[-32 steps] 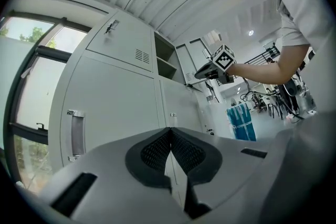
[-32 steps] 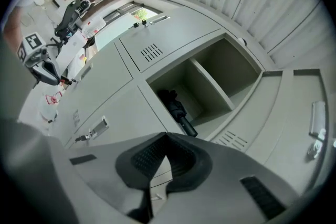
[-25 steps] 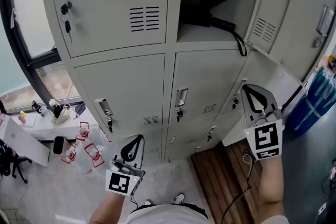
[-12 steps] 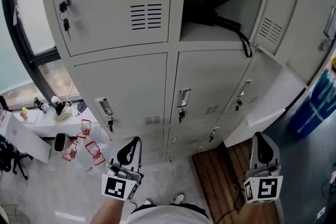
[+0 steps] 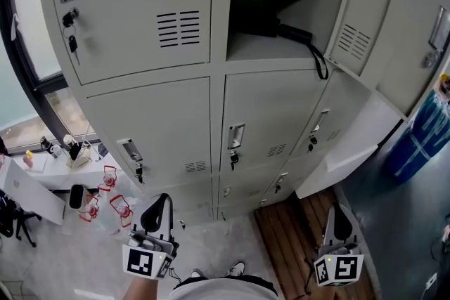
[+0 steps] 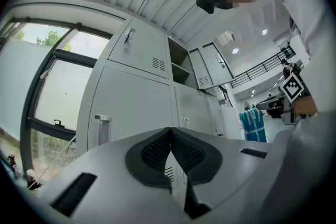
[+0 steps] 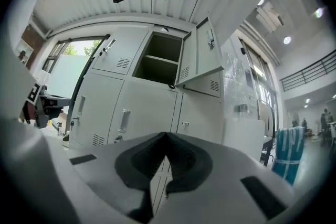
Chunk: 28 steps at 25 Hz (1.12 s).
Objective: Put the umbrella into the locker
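Left gripper view: grey left gripper [image 6: 169,131] has jaws pressed together, nothing btwn them. Right gripper [image 7: 165,136] likewise closed & empty. Black folded umbrella [image 5: 280,30] lies in the open upper compartment of the grey metal locker [image 5: 140,116], strap hanging over the edge.

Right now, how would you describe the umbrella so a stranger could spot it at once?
Start at the grey locker bank and find the open compartment at its upper right. The umbrella lies on that compartment's floor, a dark folded bundle whose black strap loops over the front edge, while the doors around it are shut.
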Motion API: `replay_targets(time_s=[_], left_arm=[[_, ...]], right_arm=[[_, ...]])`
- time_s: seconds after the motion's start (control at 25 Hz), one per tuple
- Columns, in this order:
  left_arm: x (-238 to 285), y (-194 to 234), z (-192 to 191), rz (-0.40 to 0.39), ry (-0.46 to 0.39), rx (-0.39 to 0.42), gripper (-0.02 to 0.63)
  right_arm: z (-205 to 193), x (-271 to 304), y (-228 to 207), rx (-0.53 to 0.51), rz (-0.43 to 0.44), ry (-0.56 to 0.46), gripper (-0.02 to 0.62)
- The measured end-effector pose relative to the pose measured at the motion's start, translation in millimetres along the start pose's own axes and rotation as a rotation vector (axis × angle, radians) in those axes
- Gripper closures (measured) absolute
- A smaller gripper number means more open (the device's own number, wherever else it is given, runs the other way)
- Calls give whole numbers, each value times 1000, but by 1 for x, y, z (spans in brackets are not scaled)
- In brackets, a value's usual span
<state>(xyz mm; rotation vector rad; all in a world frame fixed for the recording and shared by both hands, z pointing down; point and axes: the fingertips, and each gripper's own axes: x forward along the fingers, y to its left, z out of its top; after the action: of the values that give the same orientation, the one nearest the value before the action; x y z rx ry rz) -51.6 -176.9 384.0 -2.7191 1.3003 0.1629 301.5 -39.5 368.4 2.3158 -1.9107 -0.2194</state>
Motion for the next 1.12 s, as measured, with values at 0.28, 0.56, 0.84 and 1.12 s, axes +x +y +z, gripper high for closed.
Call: replay_targets(time_s=[0.28,0.56,0.84,1.12], left_arm=[[-4,5,0,16,4,-16,584],[3,3,-2,10,3,-19,584],[7,1,-5,4,11,-16,584],[7,0,-8,7,18,-17,584]], right_arm=[[3,3,4,-16,5,-10,578],[-1,5,7,-50,17,20,578],[-3,7,10,-44,30,24,578],[-2,7,15,-47,49,29,578]])
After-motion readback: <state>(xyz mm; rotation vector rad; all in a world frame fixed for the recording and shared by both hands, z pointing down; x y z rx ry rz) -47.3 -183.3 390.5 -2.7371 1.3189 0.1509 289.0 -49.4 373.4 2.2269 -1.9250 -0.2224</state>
